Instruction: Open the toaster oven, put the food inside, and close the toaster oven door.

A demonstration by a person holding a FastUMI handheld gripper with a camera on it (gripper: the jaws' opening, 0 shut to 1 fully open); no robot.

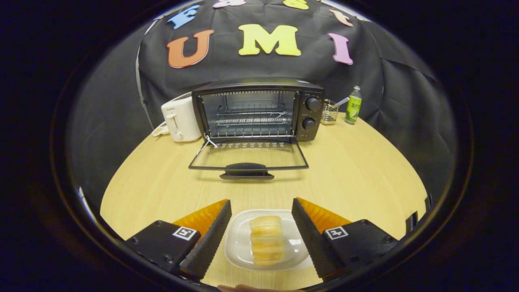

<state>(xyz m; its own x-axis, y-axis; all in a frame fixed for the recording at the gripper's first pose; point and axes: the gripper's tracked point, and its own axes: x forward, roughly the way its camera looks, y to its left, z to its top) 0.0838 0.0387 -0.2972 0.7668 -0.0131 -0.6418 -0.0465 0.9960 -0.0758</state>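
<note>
A: Toaster oven (259,110), boxy black metal, wire rack inside; glass door (248,155) folded flat before it on the wooden table (357,170).

B: Nearer than the door, the gripper (261,207) is spread wide, its ridged fingers (209,239) flanking a glossy white plate (239,243) of layered pastry (267,240).

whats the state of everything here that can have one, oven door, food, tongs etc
toaster oven: upright at the back of the table, cavity open, rack bare
oven door: folded fully down, lying flat
food: on the white plate, not yet in the oven
tongs: open, fingers either side of the plate
white toaster: upright beside the oven
green bottle: upright, capped
</note>
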